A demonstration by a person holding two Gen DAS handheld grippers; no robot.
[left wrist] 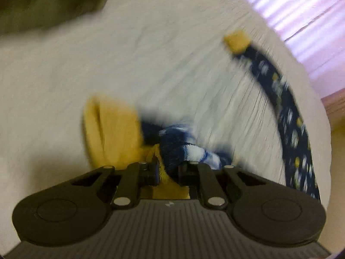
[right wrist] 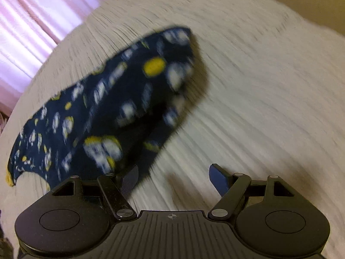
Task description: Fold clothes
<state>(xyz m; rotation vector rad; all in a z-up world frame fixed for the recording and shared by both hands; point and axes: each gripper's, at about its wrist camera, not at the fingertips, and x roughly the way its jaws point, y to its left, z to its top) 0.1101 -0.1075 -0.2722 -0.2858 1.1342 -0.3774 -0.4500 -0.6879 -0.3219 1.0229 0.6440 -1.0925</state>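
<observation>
Soft, light navy printed garment with yellow cuffs (right wrist: 103, 112) drapes limply at frame centre over white bedspread (right wrist: 258, 86); left gripper (left wrist: 168, 168) pinches its yellow cuff edge, a sound hold; right gripper (right wrist: 172, 179) gapes, holding nothing.

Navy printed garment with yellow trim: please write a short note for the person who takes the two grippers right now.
Left gripper: shut on the garment, pinching its yellow trim and bunched navy cloth.
Right gripper: open, empty, close beside the garment.
The garment trails across the white bedspread; a dark green cloth lies at the far corner.
Done: one end grasped. Left: the whole fold; probably grasp another edge with the right gripper. Pictures are blurred.
</observation>
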